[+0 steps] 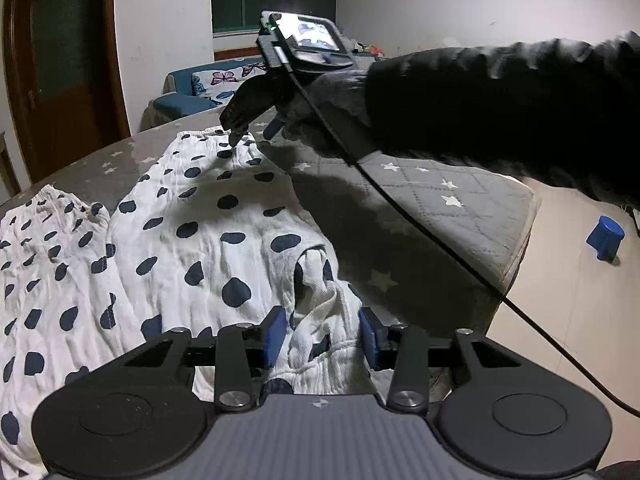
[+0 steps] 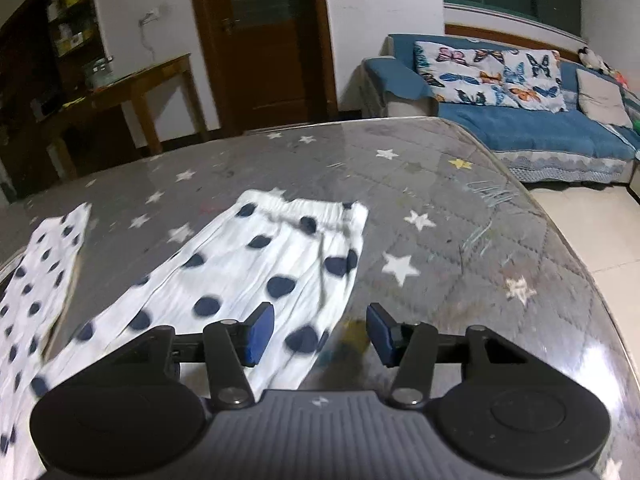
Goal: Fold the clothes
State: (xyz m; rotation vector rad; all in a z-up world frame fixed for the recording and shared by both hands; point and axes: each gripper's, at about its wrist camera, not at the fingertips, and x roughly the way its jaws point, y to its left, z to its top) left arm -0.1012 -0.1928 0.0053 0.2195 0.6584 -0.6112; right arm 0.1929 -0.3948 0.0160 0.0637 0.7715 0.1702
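A white garment with dark blue dots (image 1: pixel 192 232) lies spread on the grey star-patterned table (image 1: pixel 460 216). My left gripper (image 1: pixel 322 336) is open, its blue pads either side of a bunched edge of the garment that rises between them. My right gripper (image 2: pixel 320 332) is open and empty above the garment's leg (image 2: pixel 248 268), near its elastic hem (image 2: pixel 304 206). In the left wrist view the right gripper (image 1: pixel 256 130), held by a dark-sleeved arm, hovers over the garment's far end. A second leg (image 2: pixel 44 264) lies to the left.
The table's right edge (image 1: pixel 516 264) drops to a tiled floor with a blue stool (image 1: pixel 606 238). A blue sofa with butterfly cushions (image 2: pixel 500 112) stands behind. A wooden door (image 2: pixel 264 36) and side table (image 2: pixel 132 88) are at the far left. A cable (image 1: pixel 440 240) trails from the right gripper.
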